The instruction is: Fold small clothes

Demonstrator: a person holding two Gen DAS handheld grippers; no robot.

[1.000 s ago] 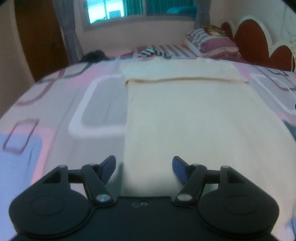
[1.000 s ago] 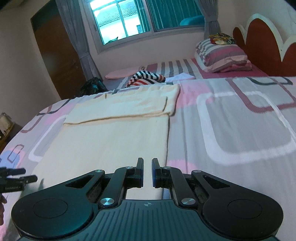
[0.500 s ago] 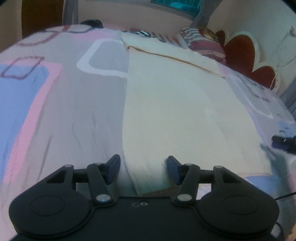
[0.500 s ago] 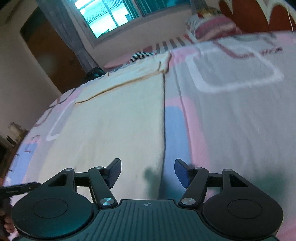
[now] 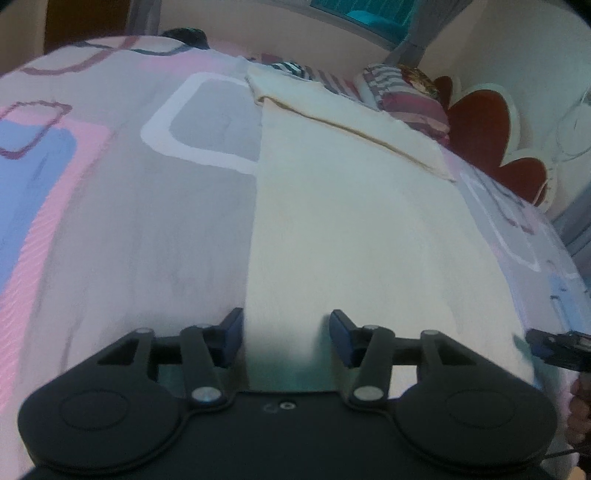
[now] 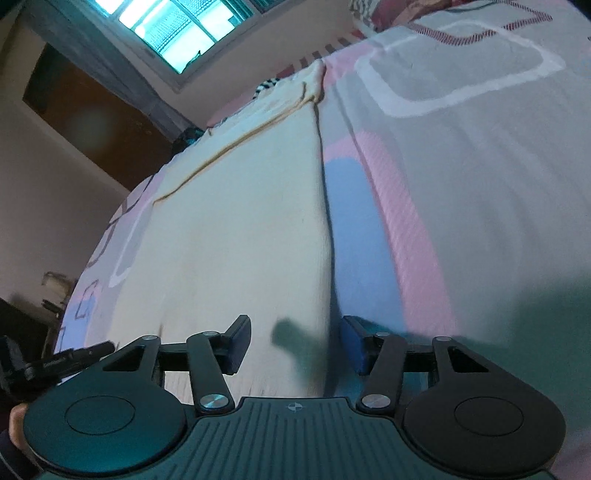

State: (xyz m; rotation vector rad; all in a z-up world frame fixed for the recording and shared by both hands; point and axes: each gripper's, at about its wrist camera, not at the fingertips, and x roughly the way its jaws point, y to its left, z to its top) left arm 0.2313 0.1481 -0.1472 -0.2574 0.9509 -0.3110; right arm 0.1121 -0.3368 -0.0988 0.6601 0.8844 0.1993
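A cream cloth (image 5: 351, 229) lies flat on the patterned bed sheet (image 5: 147, 221), its far end folded over. My left gripper (image 5: 286, 325) hangs low over the cloth's near left edge, jaws open, with the edge between them and the pads not pressing. The right wrist view shows the same cloth (image 6: 240, 229). Over its near right edge my right gripper (image 6: 295, 328) has its jaws closing; the edge runs between them untouched. Each gripper's tip shows in the other's view: the right gripper (image 5: 554, 347) and the left gripper (image 6: 74, 356).
Striped pillows (image 5: 406, 96) and a red scalloped headboard (image 5: 491, 122) stand at the far right. A striped garment (image 5: 291, 68) lies beyond the cloth. A window (image 6: 177, 29) and a dark door (image 6: 92, 122) are on the far wall.
Both grippers have tilted down and sunk toward the cloth's near corners. The right gripper went from shut to wide, then narrowed a little. The left jaws narrowed slightly.
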